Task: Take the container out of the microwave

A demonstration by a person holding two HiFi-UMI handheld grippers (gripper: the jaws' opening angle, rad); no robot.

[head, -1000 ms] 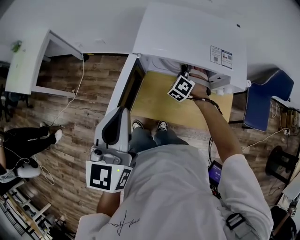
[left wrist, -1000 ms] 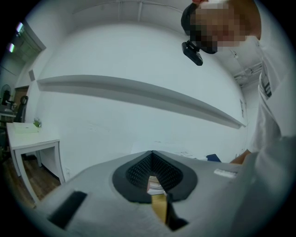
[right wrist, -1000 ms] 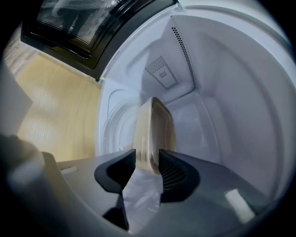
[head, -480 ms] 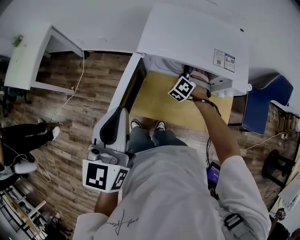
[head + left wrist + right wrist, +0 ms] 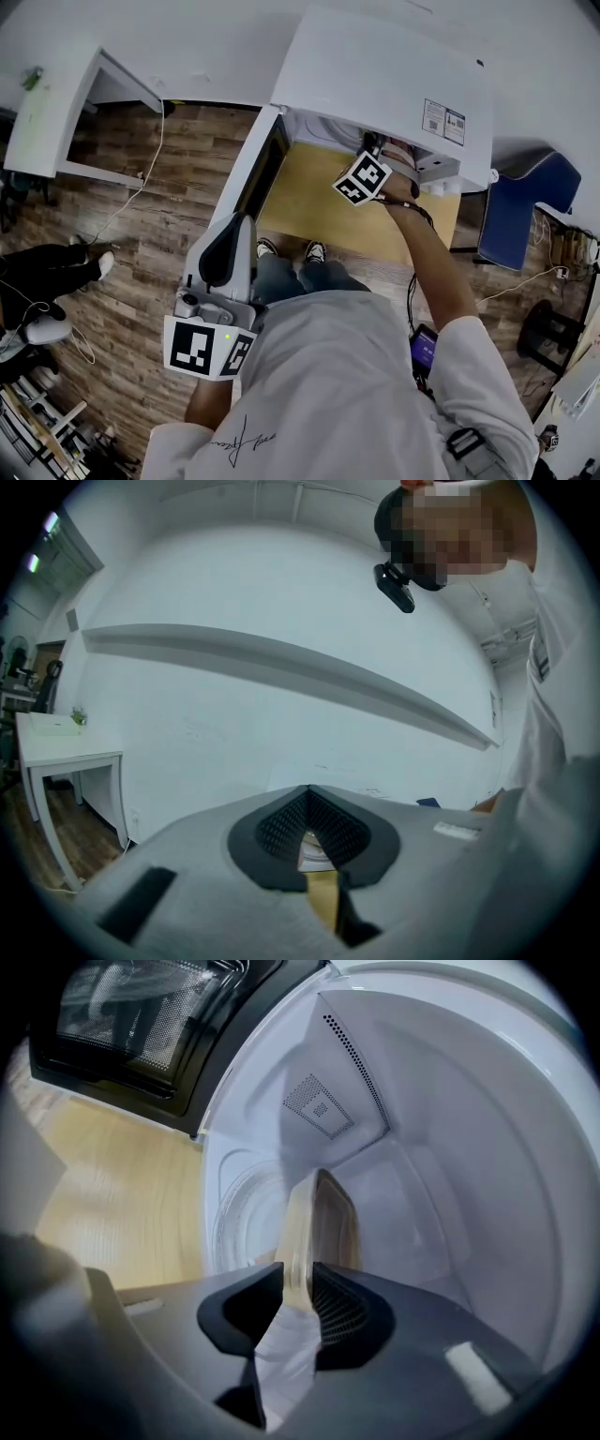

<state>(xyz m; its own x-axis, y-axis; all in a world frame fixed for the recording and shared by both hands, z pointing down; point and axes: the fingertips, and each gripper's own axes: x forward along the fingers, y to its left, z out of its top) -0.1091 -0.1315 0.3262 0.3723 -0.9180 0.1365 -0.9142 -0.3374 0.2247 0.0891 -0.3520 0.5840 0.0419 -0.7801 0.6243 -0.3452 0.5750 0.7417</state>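
Jaws are closing on the container (image 5: pixel 323 1218) at the right gripper (image 5: pixel 295 1288), together at the left gripper (image 5: pixel 314 846).

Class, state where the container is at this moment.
In the right gripper view, the container is inside the microwave, above its glass turntable, its rim between the right tongs, whose jaws are closing on it.

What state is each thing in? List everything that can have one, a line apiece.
microwave: door swung open.
right claw: inside the cavity, closing on the rim of the container.
container: inside the microwave, its rim between the right claw's pads.
left claw: shut and empty, held away from the microwave.
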